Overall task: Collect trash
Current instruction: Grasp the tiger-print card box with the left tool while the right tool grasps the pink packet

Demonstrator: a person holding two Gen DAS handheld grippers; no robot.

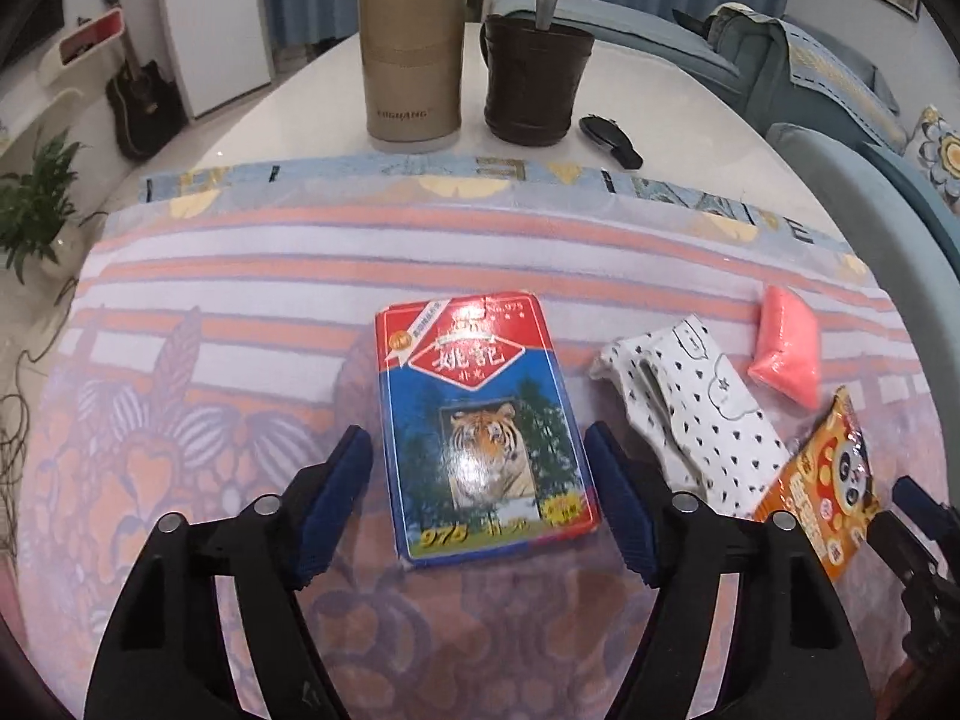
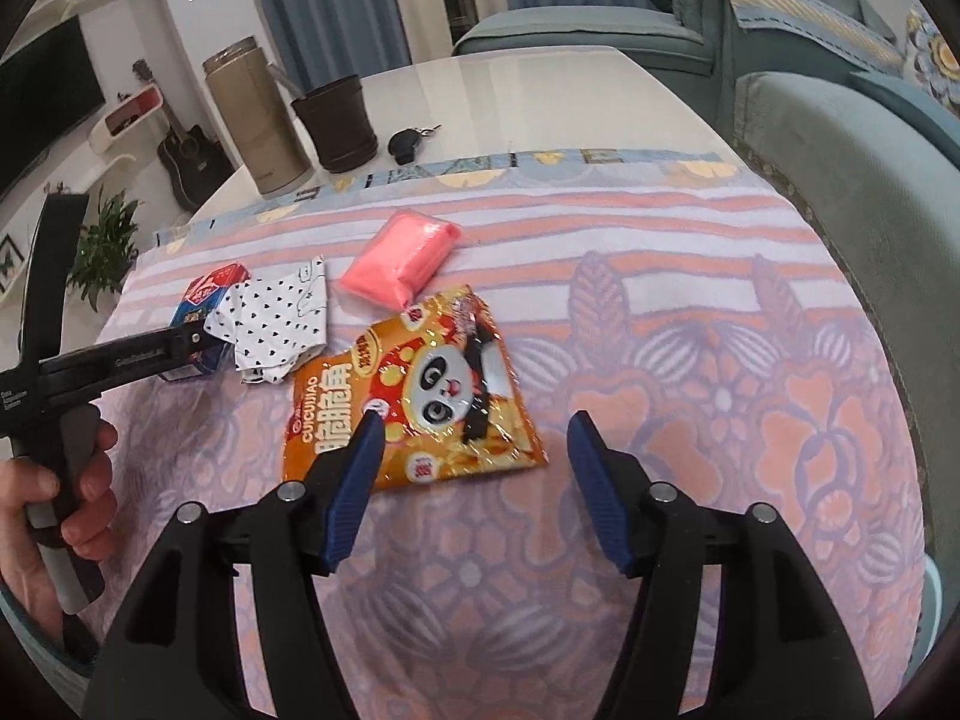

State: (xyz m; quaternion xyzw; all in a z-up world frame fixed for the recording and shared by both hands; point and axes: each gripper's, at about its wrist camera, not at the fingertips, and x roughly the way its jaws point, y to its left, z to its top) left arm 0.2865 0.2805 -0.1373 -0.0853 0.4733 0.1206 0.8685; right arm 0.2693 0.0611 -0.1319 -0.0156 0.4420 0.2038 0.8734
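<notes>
A red and blue card box with a tiger picture lies flat on the patterned cloth. My left gripper is open, its blue pads on either side of the box's near half. A white wrapper with black dots, a pink packet and an orange panda snack bag lie to its right. In the right wrist view my right gripper is open above the near edge of the snack bag. The pink packet, dotted wrapper and card box lie beyond.
A tan flask, a dark cup with a spoon and a black key fob stand on the white table behind the cloth. Grey-green sofas border the right side. A hand holds the left tool.
</notes>
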